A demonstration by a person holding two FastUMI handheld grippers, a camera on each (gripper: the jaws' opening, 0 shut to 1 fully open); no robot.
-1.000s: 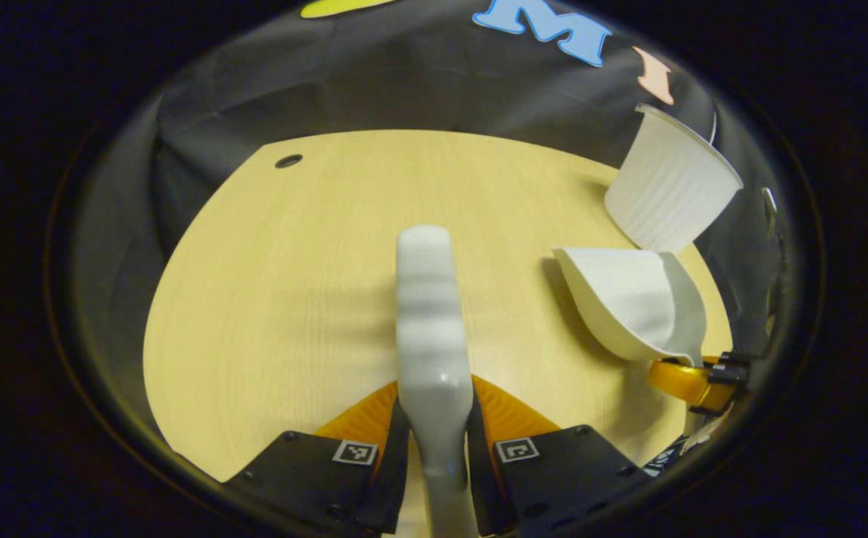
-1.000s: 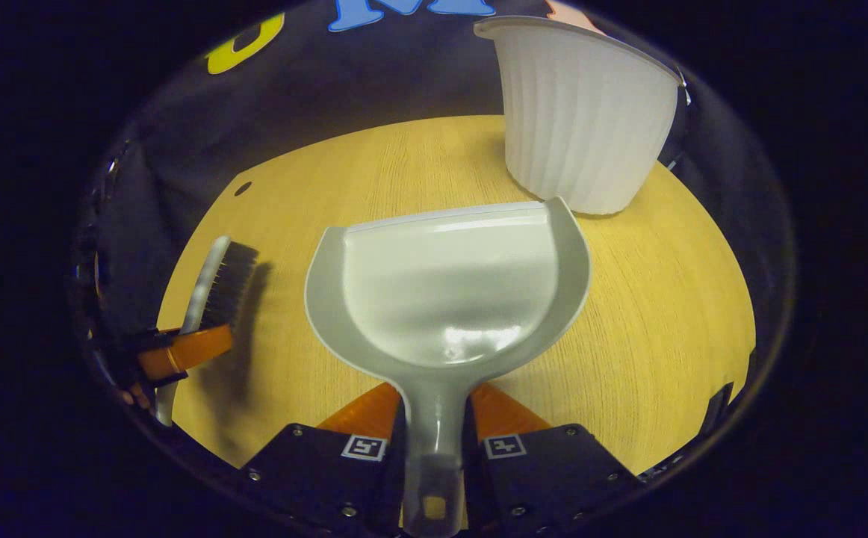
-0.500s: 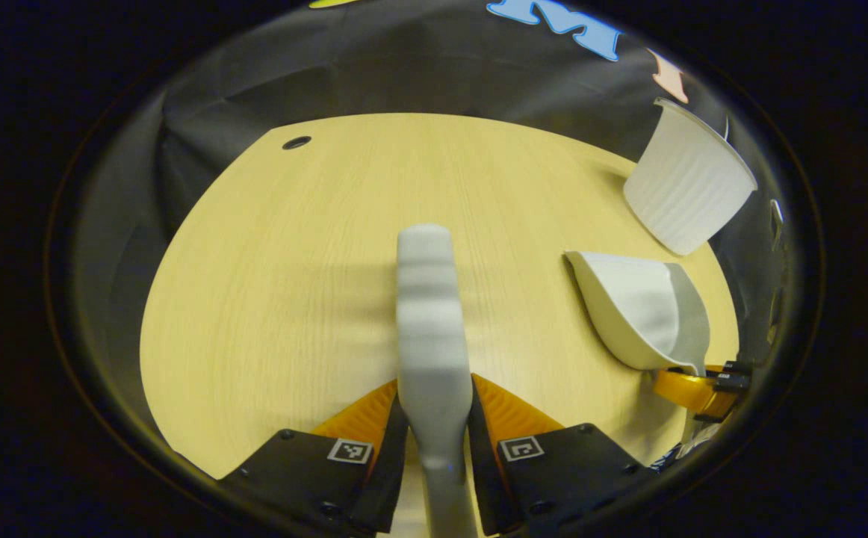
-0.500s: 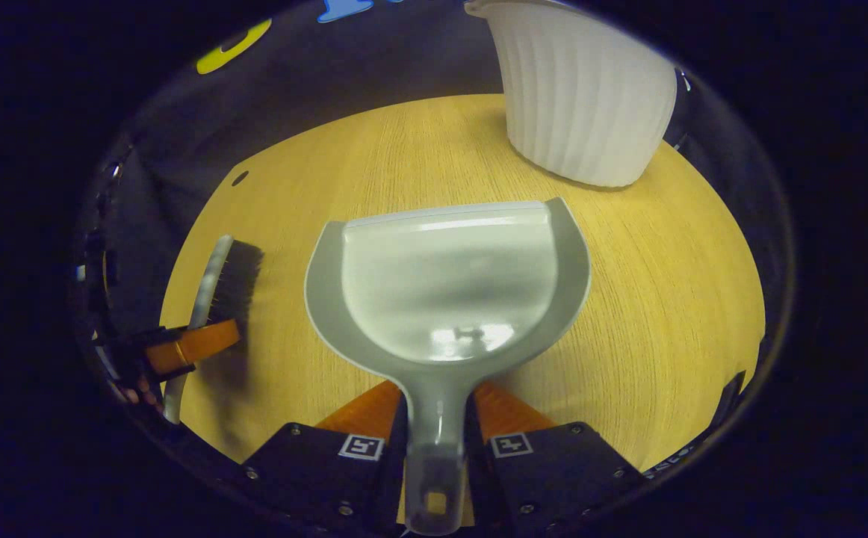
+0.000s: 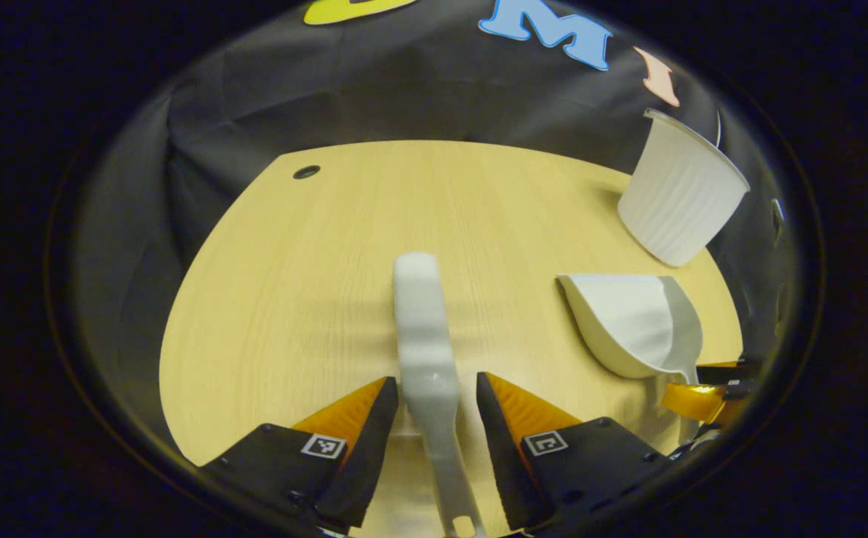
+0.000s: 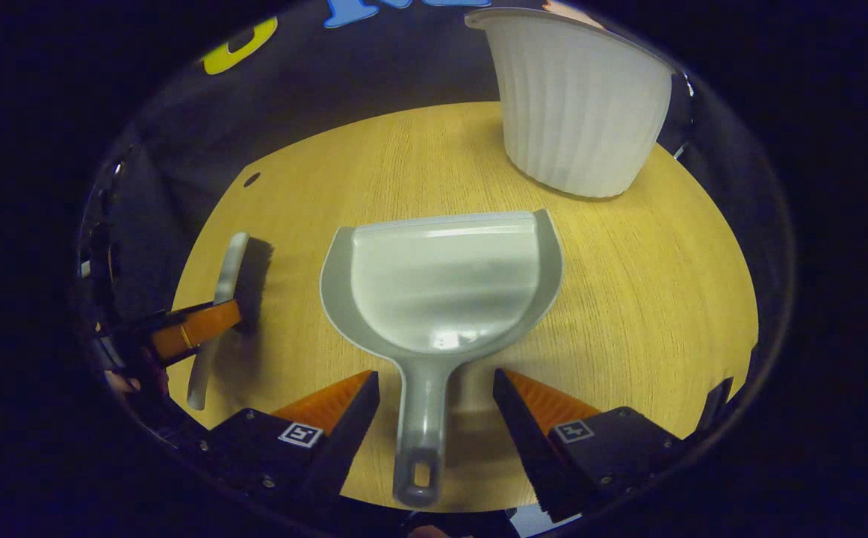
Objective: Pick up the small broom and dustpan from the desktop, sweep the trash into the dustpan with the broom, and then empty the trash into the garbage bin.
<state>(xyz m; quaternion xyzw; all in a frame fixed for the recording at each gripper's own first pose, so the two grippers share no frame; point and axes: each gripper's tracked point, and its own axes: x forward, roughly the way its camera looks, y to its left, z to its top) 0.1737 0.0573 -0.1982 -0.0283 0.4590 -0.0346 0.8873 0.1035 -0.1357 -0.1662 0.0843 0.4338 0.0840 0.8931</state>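
Wooden desktop (image 6: 651,299): 1 dustpan (image 6: 441,284), 1 broom (image 5: 423,336), 1 bin (image 6: 576,104).

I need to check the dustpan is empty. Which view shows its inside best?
The right gripper view: the dustpan lies flat straight ahead, its whole scoop bare. The left gripper view shows the dustpan side-on near the edge, its inside mostly hidden.

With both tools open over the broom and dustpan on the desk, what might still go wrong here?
1. The left tool straddles the broom handle closely; pulling back crooked may drag it.
2. The dustpan handle lies between the right tool's open fingers and may get nudged toward the bin.
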